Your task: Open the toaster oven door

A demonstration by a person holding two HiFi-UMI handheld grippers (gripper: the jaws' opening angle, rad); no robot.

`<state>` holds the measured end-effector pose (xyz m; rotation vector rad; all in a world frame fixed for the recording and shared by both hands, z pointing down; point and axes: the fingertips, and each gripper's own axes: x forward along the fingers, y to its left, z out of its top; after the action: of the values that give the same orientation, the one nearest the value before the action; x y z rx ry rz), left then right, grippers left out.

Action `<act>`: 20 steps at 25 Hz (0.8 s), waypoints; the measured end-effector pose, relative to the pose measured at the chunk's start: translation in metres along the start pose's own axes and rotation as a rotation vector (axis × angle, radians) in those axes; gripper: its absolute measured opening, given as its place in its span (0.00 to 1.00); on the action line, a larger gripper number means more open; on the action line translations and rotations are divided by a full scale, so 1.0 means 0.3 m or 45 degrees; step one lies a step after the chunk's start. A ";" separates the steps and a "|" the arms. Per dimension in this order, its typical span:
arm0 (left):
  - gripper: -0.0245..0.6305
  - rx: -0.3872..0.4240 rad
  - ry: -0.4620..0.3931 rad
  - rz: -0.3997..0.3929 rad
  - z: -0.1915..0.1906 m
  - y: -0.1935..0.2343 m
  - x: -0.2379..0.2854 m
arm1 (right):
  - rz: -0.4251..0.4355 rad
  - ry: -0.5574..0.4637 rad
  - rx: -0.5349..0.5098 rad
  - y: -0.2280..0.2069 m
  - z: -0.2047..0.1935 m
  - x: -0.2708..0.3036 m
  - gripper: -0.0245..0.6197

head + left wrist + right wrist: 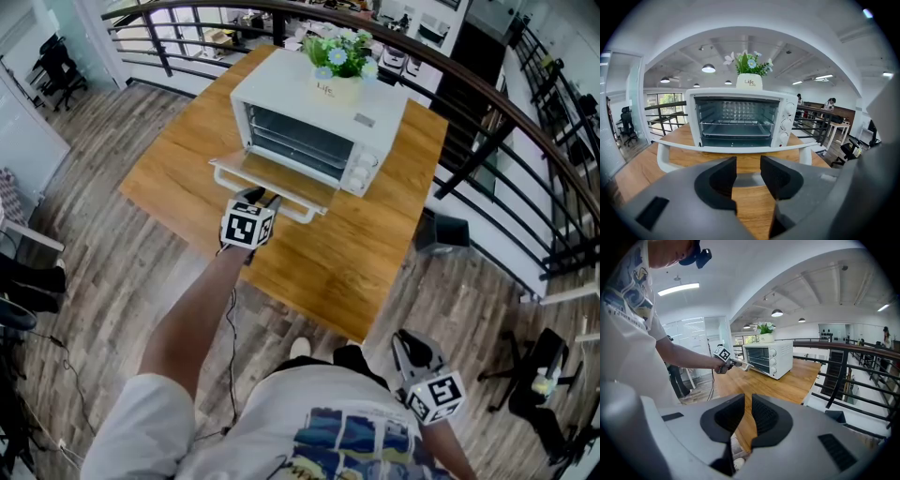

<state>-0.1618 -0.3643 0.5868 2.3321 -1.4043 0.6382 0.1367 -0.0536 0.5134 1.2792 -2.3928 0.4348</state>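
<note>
Outstretched arm holds left claw (265, 199) before lowered oven door (281, 177).

I see the toaster oven (319, 117) on the table (356, 253), potted flowers (339, 66) on top, its door (277, 178) lying flat in front. My left gripper (255, 201) sits just before the door; my right gripper (411, 352) is well back, off the table.

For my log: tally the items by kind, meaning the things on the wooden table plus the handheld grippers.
Toaster oven: 1
Potted plant: 1, standing on top of the oven
Grippers: 2, the left gripper and the right gripper
Total: 4
</note>
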 end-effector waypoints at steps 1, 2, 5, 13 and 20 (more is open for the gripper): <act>0.27 -0.001 0.001 0.000 -0.006 0.001 0.000 | 0.001 0.000 -0.002 0.001 0.001 0.001 0.11; 0.27 0.000 0.004 0.000 -0.013 0.002 0.000 | 0.000 0.000 -0.003 0.001 0.002 0.001 0.11; 0.27 0.001 0.011 0.000 -0.033 0.003 0.001 | -0.002 0.004 -0.001 0.000 0.001 -0.001 0.11; 0.27 0.000 0.003 0.002 -0.072 0.000 0.008 | -0.011 0.024 -0.011 -0.008 -0.014 -0.004 0.11; 0.27 0.001 0.017 0.006 -0.109 -0.001 0.008 | -0.016 0.029 -0.014 -0.011 -0.013 -0.014 0.11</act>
<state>-0.1671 -0.3493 0.6156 2.3214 -1.4044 0.6550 0.1423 -0.0506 0.5150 1.2769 -2.3642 0.4300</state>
